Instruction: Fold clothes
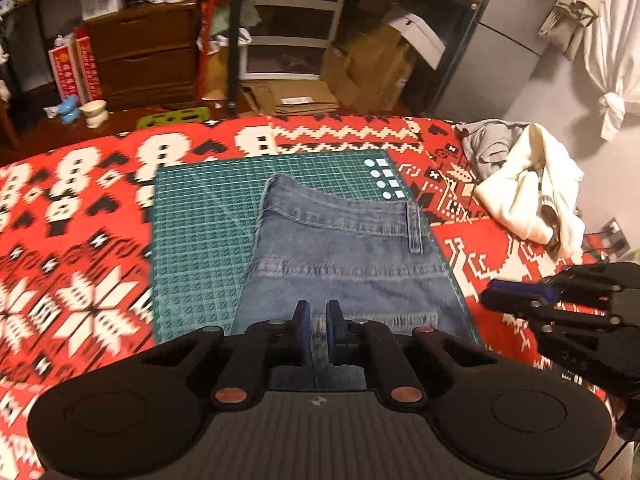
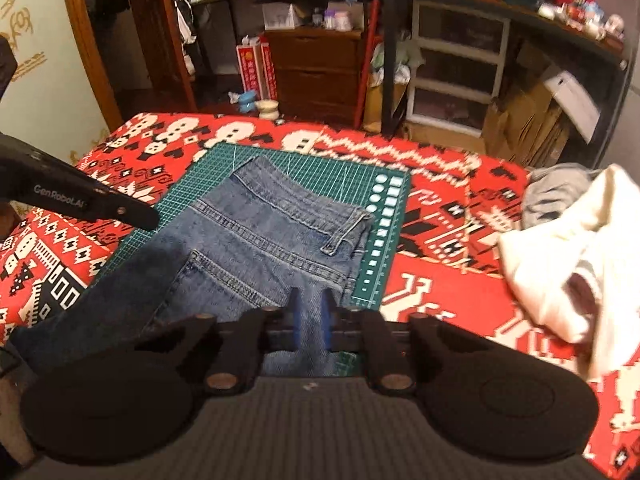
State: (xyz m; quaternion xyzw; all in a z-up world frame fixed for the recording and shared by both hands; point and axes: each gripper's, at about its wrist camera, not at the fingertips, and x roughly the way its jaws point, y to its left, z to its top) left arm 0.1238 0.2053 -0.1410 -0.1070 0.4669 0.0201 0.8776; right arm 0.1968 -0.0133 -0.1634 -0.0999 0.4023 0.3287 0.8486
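Both claws, left claw (image 1: 317,328) and right claw (image 2: 311,316), are nearly closed on the jeans (image 1: 344,248); you are mid-fold, next carry this end over evenly

Faded blue denim jeans (image 2: 256,248), coarse twill with raised stitched seams. Green gridded cutting mat (image 1: 192,240), smooth with a slight sheen. Red, white and black patterned woven blanket (image 1: 80,280), matt and soft. Cream knitted garment (image 2: 568,264), fleecy. Black plastic left gripper (image 1: 317,330) and right gripper (image 2: 311,322), matt, with blue rubbery pads (image 2: 326,322).
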